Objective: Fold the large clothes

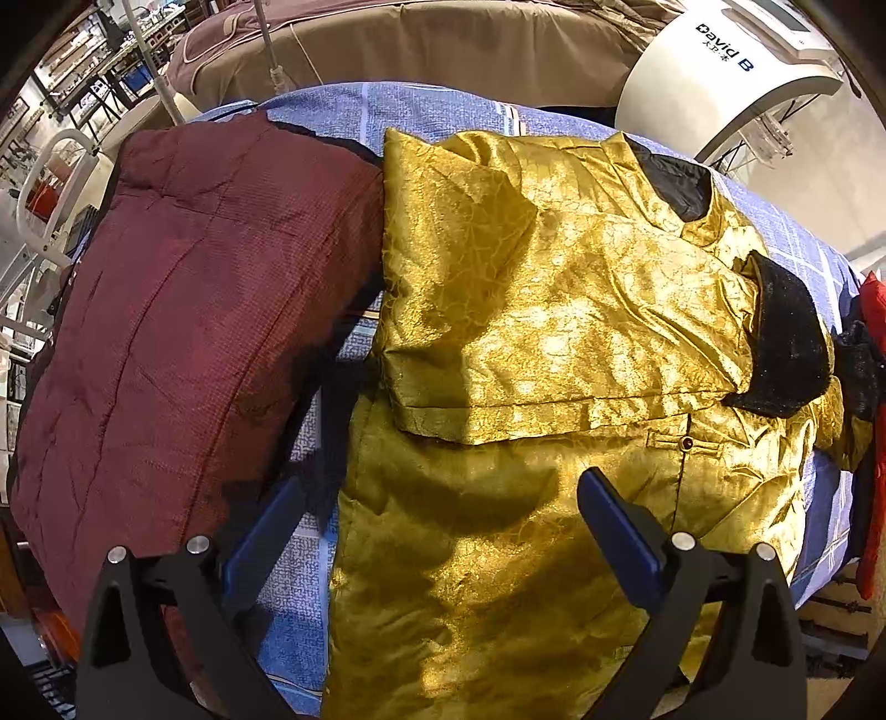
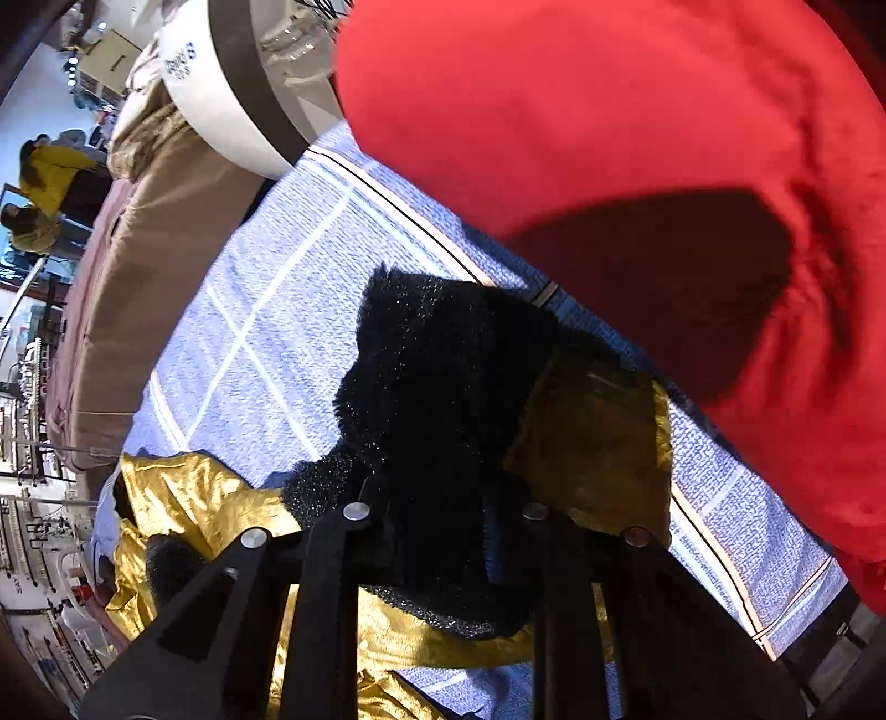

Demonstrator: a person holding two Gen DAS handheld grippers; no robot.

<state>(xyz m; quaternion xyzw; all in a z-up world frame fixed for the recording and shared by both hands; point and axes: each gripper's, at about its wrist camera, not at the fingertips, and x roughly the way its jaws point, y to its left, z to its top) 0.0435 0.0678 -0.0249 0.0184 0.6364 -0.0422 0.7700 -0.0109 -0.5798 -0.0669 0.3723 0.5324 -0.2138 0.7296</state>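
A shiny gold jacket (image 1: 526, 310) with black fur cuffs lies on the blue checked sheet (image 1: 421, 111). One sleeve is folded across its body. My left gripper (image 1: 443, 498) is open and empty, hovering over the jacket's lower hem. In the right wrist view my right gripper (image 2: 443, 498) is shut on the black fur cuff (image 2: 443, 376) of the jacket's other sleeve (image 2: 598, 443), lifted off the sheet (image 2: 266, 310). Its fingertips are hidden in the fur.
A folded maroon quilted garment (image 1: 183, 310) lies left of the gold jacket. A red garment (image 2: 637, 166) lies at the right edge of the bed. A white machine (image 1: 720, 72) stands behind the bed, next to a brown-covered bed (image 1: 421, 44).
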